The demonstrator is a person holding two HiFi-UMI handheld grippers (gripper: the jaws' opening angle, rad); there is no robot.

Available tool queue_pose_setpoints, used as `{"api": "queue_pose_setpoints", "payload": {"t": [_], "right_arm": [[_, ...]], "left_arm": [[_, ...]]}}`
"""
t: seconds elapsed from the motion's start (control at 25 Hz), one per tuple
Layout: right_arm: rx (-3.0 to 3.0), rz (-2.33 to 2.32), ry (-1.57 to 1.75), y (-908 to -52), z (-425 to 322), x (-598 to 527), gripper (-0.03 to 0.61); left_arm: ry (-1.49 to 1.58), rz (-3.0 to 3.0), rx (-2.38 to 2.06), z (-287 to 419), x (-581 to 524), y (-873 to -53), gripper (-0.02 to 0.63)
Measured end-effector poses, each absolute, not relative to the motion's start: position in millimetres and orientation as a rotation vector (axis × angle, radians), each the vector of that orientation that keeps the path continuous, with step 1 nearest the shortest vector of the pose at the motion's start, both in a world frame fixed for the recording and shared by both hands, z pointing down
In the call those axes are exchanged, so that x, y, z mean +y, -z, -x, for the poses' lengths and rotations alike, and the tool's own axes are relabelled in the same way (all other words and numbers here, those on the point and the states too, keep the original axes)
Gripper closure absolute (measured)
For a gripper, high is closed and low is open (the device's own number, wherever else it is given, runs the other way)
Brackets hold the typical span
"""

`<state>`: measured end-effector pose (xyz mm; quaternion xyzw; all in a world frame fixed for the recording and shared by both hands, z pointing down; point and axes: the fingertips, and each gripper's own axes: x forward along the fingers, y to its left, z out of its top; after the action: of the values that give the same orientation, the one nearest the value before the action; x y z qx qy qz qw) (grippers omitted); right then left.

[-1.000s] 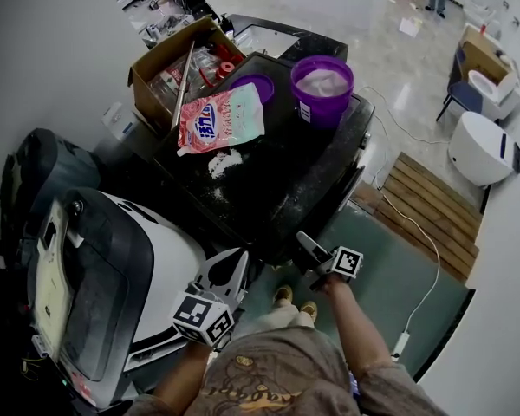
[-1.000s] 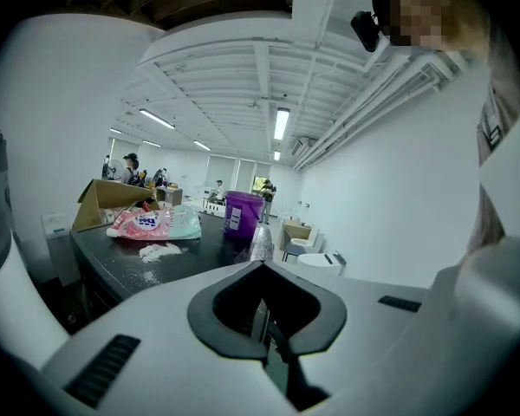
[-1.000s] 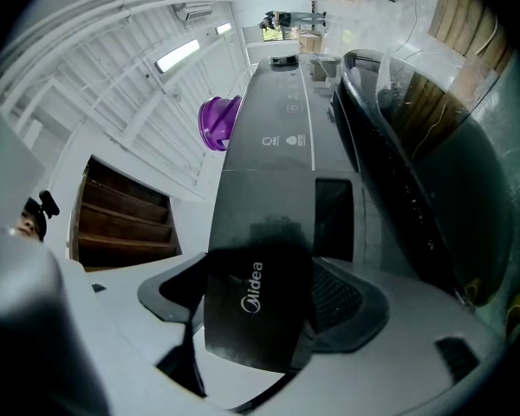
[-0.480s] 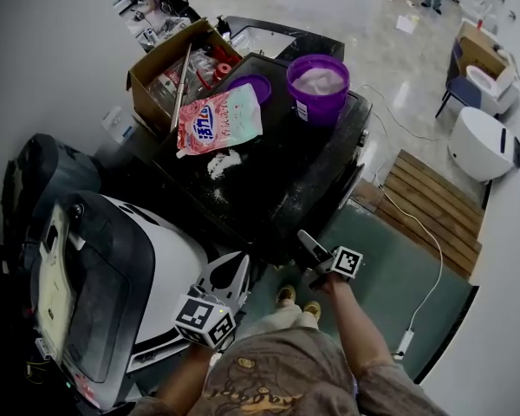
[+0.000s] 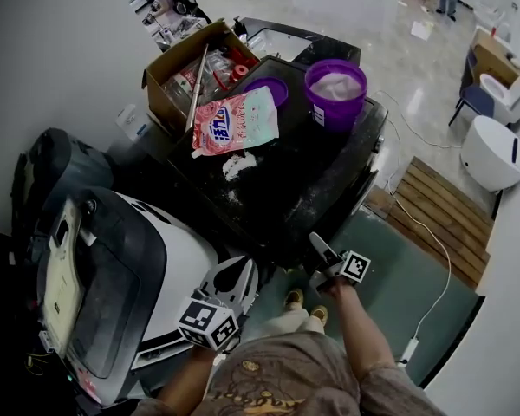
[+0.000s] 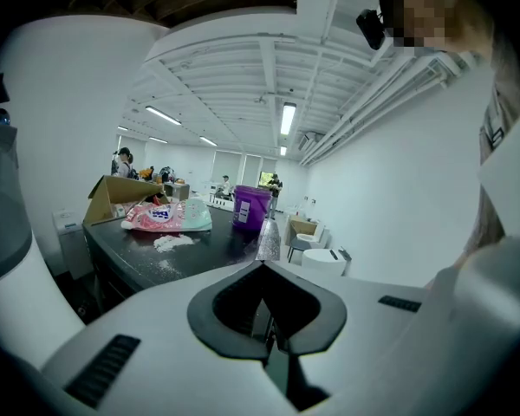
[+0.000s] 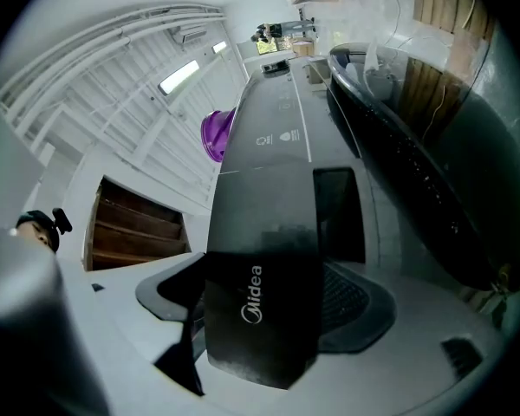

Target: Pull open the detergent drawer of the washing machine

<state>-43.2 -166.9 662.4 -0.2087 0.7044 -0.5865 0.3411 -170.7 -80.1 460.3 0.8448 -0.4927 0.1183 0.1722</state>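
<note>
Around the detergent drawer [image 7: 260,224], right gripper [image 7: 269,295] jaws just spread wider; left gripper's [image 6: 265,317] meet.

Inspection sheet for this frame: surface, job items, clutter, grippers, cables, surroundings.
Surface: black washer top, white powder spilled on it.
Job's things: drawer front, Midea logo, between the right jaws.
Clutter: pink bag, purple bucket and purple lid on the top; open box beyond.
Grippers: left hand-held gripper shut, empty; right hand-held gripper open astride the drawer, jaws just been opening.
Cables: white cable across the floor to a power strip.
Surroundings: white machine at left, wooden pallet and green mat at right.
</note>
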Motion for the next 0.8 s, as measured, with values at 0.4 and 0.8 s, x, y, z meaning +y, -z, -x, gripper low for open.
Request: {"api": "queue_pose_setpoints", "payload": {"t": [0.4,0.8], "right_arm": [[1.824,0.543,1.55,-661.3,38.5,-163.0,0.183],[1.826,0.565,1.558,-662.0,21.5,-148.3,0.183]], "left_arm": [[-0.337,-2.41,-1.375,165.7,-82.0,-462.2,0.592],[-0.321,-2.422,-1.316,146.5,-82.3,-462.6,0.592]]}}
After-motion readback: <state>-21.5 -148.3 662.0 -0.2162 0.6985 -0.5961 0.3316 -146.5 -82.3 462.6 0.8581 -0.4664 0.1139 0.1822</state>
